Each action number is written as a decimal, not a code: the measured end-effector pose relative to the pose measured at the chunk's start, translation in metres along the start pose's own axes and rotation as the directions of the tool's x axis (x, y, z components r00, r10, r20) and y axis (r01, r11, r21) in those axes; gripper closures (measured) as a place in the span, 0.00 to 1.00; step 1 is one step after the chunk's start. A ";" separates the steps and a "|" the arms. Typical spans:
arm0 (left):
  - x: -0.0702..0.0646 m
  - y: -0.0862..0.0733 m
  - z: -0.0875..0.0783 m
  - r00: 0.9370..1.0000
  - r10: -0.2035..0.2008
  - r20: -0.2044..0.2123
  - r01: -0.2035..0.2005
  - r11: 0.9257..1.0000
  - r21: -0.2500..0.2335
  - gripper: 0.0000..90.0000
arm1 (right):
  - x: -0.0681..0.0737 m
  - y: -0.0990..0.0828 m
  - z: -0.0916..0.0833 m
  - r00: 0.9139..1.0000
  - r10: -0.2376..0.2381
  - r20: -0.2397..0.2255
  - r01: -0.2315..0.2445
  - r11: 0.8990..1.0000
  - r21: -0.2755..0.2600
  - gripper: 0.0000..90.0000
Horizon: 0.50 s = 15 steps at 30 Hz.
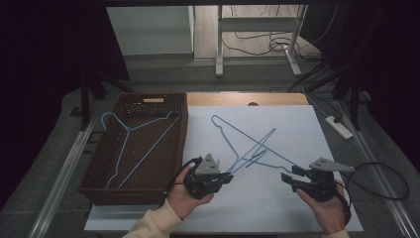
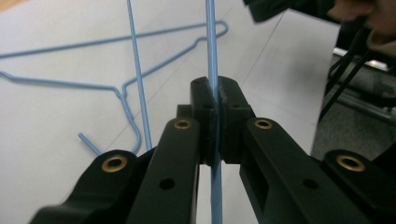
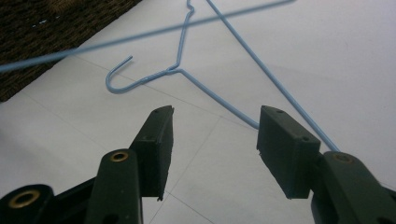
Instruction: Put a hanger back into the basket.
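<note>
Now the left tool [image 2: 215, 100] clamps a blue wire hanger [image 2: 211, 42]; right tool [image 3: 212, 140] gapes.

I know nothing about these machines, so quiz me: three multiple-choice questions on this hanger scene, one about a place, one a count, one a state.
1. Where does the hanger that no claw touches lie?
A. in the wicker basket
B. on the floor
C. on a rail

2. How many blue wire hangers are there in all?
A. one
B. three
C. five

3. How does the left claw stand?
A. wide open
B. shut on a hanger wire
C. shut on a cable

Answers:
1 A: one hanger rests inside the wicker basket.
2 B: that one, plus the clamped hanger crossing a flat hanger on the white table.
3 B: the left claw has its jaws pressed on a blue wire, while the right claw gapes.
</note>
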<state>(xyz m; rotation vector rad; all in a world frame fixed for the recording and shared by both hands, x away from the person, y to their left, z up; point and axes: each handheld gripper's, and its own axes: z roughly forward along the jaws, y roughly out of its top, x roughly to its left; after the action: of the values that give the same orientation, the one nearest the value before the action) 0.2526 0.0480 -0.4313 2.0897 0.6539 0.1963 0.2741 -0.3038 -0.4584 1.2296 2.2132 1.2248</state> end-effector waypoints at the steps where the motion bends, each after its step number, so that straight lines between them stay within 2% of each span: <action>1: 0.001 0.003 -0.006 1.000 -0.005 0.005 0.005 1.000 -0.013 0.97 | 0.000 0.000 0.000 1.000 -0.002 -0.001 0.002 1.000 0.001 0.51; 4: 0.006 0.009 -0.019 0.999 -0.026 0.030 0.027 0.999 -0.044 0.97 | 0.001 0.000 0.001 1.000 -0.012 -0.005 0.012 1.000 0.011 0.51; 6: 0.013 0.014 -0.032 0.999 -0.040 0.035 0.043 0.997 -0.070 0.97 | 0.001 -0.001 0.004 1.000 -0.018 -0.018 0.019 0.999 0.031 0.50; 9: 0.018 0.018 -0.042 0.998 -0.054 0.036 0.057 0.994 -0.089 0.97 | 0.002 -0.001 0.005 1.000 -0.024 -0.018 0.025 0.999 0.035 0.50; 15: 0.035 0.021 -0.071 0.998 -0.065 -0.010 0.063 0.990 -0.128 0.97 | 0.002 -0.001 0.004 1.000 -0.028 -0.014 0.029 0.999 0.023 0.50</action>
<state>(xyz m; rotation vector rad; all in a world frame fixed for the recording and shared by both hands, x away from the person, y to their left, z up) 0.2637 0.1086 -0.3777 1.9434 0.6982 0.2116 0.2747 -0.3002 -0.4608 1.1975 2.2523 1.2035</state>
